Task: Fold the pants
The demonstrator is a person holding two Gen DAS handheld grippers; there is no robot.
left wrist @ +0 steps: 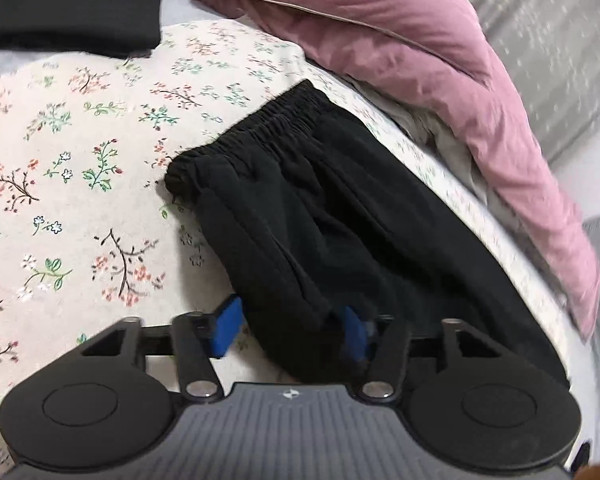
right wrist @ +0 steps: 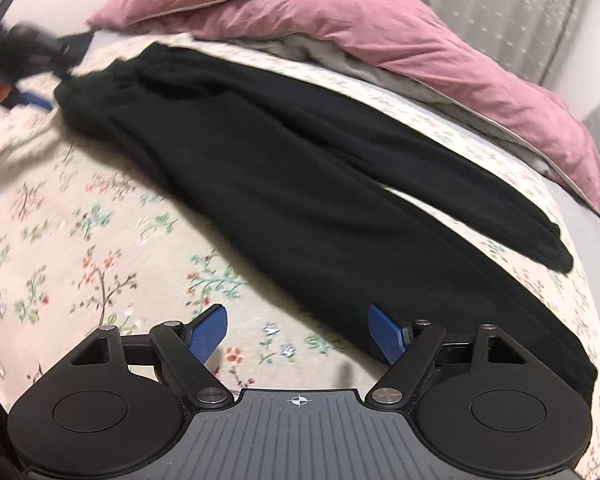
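Black pants (right wrist: 300, 184) lie along the floral bed sheet (right wrist: 80, 240), waist at the far left, legs running to the right. In the left wrist view the elastic waistband (left wrist: 256, 128) is ahead and the pants (left wrist: 320, 232) reach back between my fingers. My left gripper (left wrist: 292, 328) has its blue pads wide apart with a bunched fold of the black fabric between them; the pads do not pinch it. It also shows blurred in the right wrist view (right wrist: 32, 64) at the waist. My right gripper (right wrist: 298, 328) is open and empty over the sheet, at the near edge of a pant leg.
A pink duvet (right wrist: 340, 32) is heaped along the far side of the bed, with grey bedding under it. A folded black cloth (left wrist: 72, 28) lies at the far left in the left wrist view. A grey curtain (right wrist: 500, 8) hangs behind.
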